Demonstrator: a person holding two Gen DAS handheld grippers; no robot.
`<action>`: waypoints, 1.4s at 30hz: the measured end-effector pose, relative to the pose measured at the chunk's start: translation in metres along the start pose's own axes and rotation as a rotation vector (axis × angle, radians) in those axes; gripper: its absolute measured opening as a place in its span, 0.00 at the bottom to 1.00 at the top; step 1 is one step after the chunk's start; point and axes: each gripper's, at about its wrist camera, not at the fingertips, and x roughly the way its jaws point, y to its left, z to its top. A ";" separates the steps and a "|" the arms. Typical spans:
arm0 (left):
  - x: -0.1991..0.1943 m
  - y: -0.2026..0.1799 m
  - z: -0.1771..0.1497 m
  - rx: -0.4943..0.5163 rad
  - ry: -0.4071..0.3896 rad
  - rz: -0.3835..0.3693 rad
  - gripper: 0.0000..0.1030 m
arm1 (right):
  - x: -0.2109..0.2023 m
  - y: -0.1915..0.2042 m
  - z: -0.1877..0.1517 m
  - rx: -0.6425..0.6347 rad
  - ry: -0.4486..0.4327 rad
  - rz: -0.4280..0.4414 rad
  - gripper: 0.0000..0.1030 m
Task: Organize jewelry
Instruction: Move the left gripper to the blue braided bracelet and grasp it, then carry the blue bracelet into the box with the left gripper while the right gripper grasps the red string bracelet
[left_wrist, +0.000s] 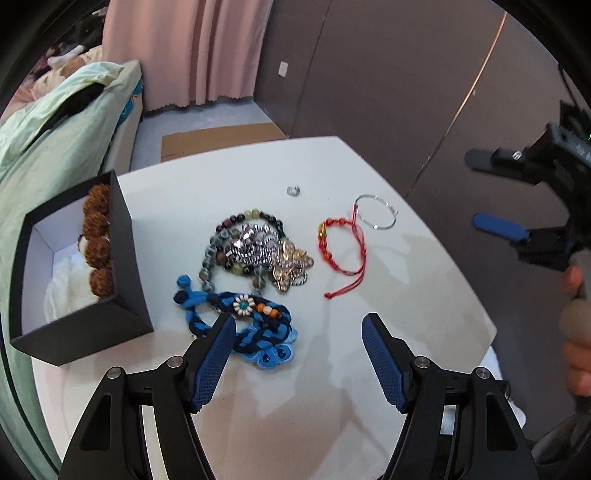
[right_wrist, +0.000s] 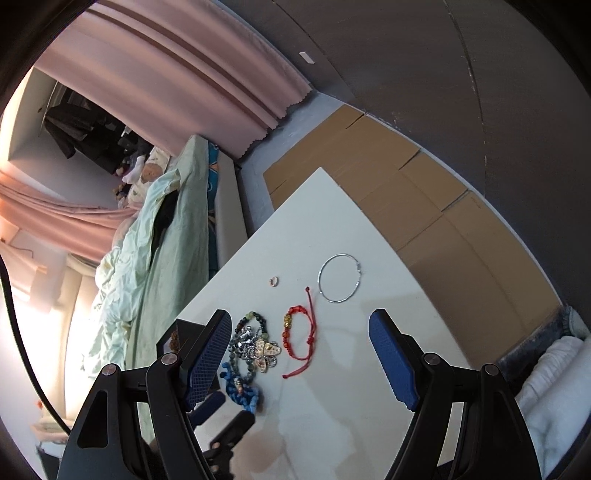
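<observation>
Left tool (left_wrist: 299, 336) and right tool (right_wrist: 299, 332) both spread, carrying nothing, so I've only brown beads (left_wrist: 98, 243) boxed (left_wrist: 122, 258); five pieces wait on the surface (left_wrist: 258, 406).

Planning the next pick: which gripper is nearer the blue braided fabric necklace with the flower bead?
Left. The left gripper hangs open right over the blue braided fabric necklace, one finger overlapping it. The right gripper is open too, off beyond the table's far right edge.
</observation>
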 end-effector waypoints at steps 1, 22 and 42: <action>0.003 0.000 -0.001 0.000 0.005 0.003 0.70 | -0.001 -0.001 0.000 0.002 0.000 0.000 0.75; -0.024 0.019 0.026 -0.072 -0.100 -0.009 0.11 | 0.023 0.006 -0.006 -0.049 0.091 -0.014 0.75; -0.086 0.078 0.048 -0.216 -0.221 -0.079 0.11 | 0.090 0.028 -0.019 -0.171 0.178 -0.216 0.39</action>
